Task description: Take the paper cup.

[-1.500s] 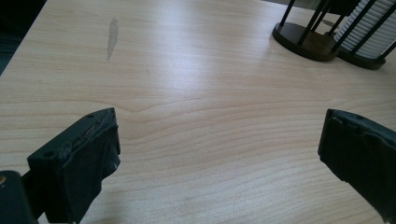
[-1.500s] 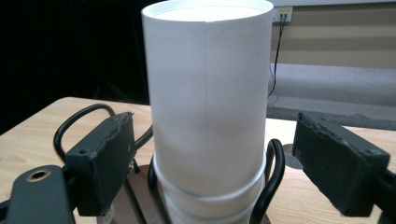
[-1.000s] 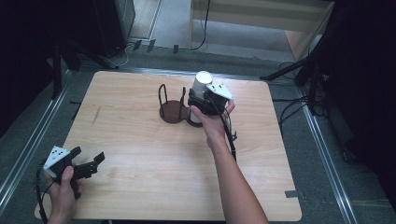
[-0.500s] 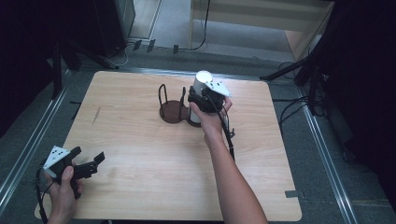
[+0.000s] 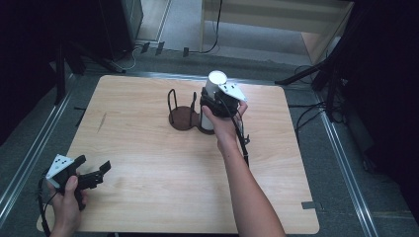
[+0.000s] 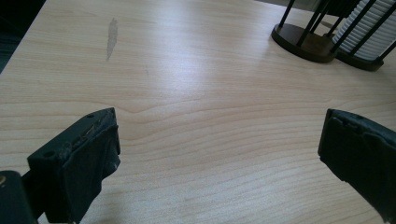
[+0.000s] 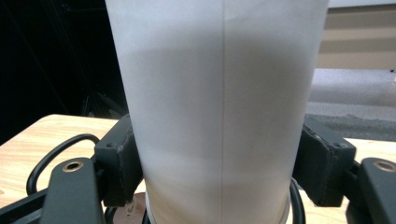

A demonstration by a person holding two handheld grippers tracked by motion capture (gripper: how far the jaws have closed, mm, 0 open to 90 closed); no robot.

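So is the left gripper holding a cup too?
No, the left gripper has its jaws wide apart over the bare wooden table.

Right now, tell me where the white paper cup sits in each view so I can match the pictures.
High view: the white paper cup stands upper centre, in the right ring of the dark wire holder, clamped by the right gripper.
Left gripper view: top right corner, its ribbed side behind black wires.
Right gripper view: centre, the cup between both pads.
Shared landmark: the wooden table.
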